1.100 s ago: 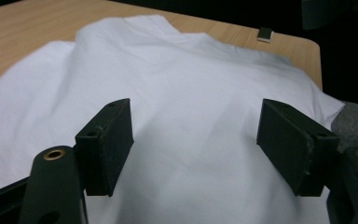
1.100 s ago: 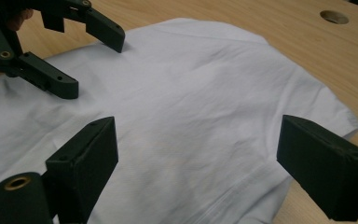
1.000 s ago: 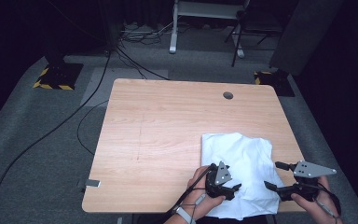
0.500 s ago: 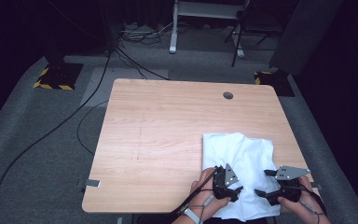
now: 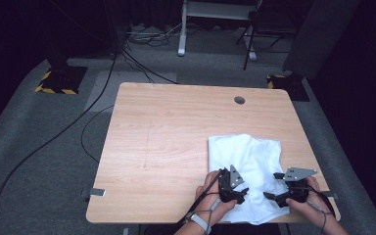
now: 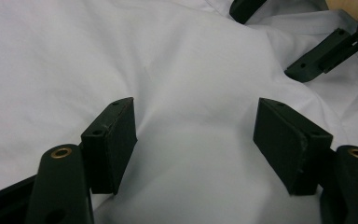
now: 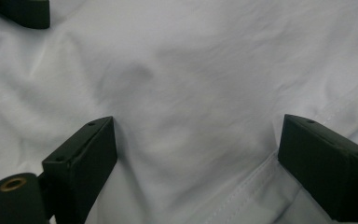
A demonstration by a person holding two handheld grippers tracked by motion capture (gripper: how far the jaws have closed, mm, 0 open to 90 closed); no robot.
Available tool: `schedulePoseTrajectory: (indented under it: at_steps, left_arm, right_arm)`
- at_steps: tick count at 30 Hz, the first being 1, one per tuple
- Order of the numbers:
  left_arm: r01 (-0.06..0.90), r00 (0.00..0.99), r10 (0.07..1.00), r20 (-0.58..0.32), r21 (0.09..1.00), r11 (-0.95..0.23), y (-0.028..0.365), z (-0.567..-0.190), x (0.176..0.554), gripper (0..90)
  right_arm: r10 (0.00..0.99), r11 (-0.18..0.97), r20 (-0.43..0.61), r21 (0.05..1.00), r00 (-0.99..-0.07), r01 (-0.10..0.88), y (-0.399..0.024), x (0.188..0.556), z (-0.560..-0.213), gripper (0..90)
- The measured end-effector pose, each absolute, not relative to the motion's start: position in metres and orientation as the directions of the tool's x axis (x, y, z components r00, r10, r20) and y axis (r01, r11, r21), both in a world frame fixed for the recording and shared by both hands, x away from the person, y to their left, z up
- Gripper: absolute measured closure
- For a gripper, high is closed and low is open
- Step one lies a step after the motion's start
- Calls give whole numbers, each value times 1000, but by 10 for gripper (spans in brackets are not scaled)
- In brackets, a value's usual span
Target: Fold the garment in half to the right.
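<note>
A crumpled white garment [image 5: 245, 156] lies on the front right part of the wooden table [image 5: 176, 137]. My left gripper [image 5: 243, 194] rests low over the garment's front left part, jaws open; in the left gripper view the left gripper [image 6: 196, 116] has white fabric [image 6: 121, 56] bulging between the pads without being pinched. My right gripper [image 5: 272, 185] hovers over the garment's front right part, also open. The right gripper view has the right gripper [image 7: 198, 128] spread wide just above wrinkled cloth [image 7: 214, 70] and a stitched hem. The two grippers point toward each other.
A round cable hole [image 5: 239, 100] sits near the table's far edge. The garment's front edge hangs at the table's near edge. Beyond the table, cables [image 5: 127, 58], a stand's legs [image 5: 181, 49] and hazard-striped bases [image 5: 58, 83] lie on the grey carpet.
My right gripper has come down and leftward onto the garment, closer to the left gripper. The left gripper has barely shifted. The garment lies as before.
</note>
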State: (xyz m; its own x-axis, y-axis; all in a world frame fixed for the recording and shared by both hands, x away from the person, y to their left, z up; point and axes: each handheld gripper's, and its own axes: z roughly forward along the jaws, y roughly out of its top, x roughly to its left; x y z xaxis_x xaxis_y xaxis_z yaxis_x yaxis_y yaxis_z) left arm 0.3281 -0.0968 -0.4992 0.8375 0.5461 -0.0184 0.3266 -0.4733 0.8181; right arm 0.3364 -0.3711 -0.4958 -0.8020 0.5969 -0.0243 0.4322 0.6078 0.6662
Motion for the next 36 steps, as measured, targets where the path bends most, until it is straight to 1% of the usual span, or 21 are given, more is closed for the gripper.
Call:
schedulePoseTrajectory:
  at_steps: [11, 21, 29, 33, 36]
  left_arm:
    - [352, 805, 592, -22, 821, -449, -77, -499, 347, 301]
    - [407, 724, 690, -25, 822, -398, -42, -499, 366, 301]
    - [456, 666, 746, -24, 804, -381, -18, -500, 382, 294]
    - [490, 636, 771, -41, 793, -362, -8, -500, 389, 290]
    - [499, 625, 779, -49, 793, -350, -4, -500, 392, 289]
  right_arm:
    - [593, 596, -23, 684, -805, 420, -356, 359, -498, 112]
    - [597, 596, -24, 682, -802, 423, -333, 387, -497, 112]
    - [591, 597, -24, 686, -806, 417, -316, 411, -498, 111]
    - [589, 595, -24, 690, -808, 412, -309, 421, -498, 110]
    - [587, 596, -24, 689, -809, 413, -304, 427, -498, 110]
